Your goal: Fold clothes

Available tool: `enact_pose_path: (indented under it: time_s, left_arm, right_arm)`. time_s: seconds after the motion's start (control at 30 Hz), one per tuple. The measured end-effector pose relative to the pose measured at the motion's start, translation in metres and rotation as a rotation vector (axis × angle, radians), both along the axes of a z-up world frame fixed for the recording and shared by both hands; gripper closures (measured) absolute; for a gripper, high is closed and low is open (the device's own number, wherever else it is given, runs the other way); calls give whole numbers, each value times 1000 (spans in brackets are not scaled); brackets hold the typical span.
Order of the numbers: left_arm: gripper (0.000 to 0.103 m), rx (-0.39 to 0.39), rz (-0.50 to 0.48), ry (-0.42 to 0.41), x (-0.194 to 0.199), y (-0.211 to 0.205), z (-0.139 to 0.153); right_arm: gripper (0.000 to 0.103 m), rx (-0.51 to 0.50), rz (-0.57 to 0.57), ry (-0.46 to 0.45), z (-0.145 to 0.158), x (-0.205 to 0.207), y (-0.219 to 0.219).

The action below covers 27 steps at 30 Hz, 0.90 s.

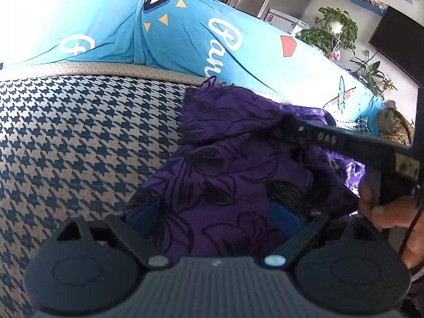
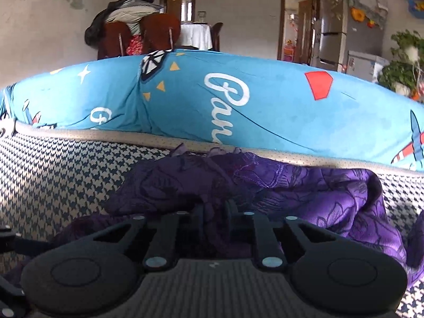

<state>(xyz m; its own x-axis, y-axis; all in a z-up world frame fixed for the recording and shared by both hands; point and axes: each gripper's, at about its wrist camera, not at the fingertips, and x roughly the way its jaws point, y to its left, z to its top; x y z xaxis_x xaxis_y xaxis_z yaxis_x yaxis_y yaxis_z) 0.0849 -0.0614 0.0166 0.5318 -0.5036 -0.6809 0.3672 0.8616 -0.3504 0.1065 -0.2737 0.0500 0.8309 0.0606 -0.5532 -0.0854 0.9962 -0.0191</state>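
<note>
On the houndstooth cushion [image 1: 79, 132], just in front of the blue bolster [image 1: 111, 31], lies the purple garment [image 1: 217, 164], bunched, its length running along the bolster. My right gripper [image 2: 214, 209] is clenched on a pinch of its near edge. My left gripper [image 1: 216, 220] stands spread with cloth lying between its fingers, unpressed, at the garment's other end.
</note>
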Motion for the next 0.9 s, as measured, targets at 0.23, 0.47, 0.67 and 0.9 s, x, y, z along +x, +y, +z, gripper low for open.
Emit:
enact_pose_path:
  time_s: [0.23,0.47,0.67,0.9]
  left_arm:
    - [9,29,25,10,3,1,-2]
    - [9,44,119,42,9,11,-5]
    - [9,34,146,51,10,14,-5]
    - [9,19,146,59,12,11,-6]
  right_arm:
    - [96,116,-263,-84,27,-17,-45]
    - [96,7,-581,-144,46,-45,-97]
    - [88,-7,-433,-154,51,-55,-104]
    - [52,49,-224,-96,38,-34,-79]
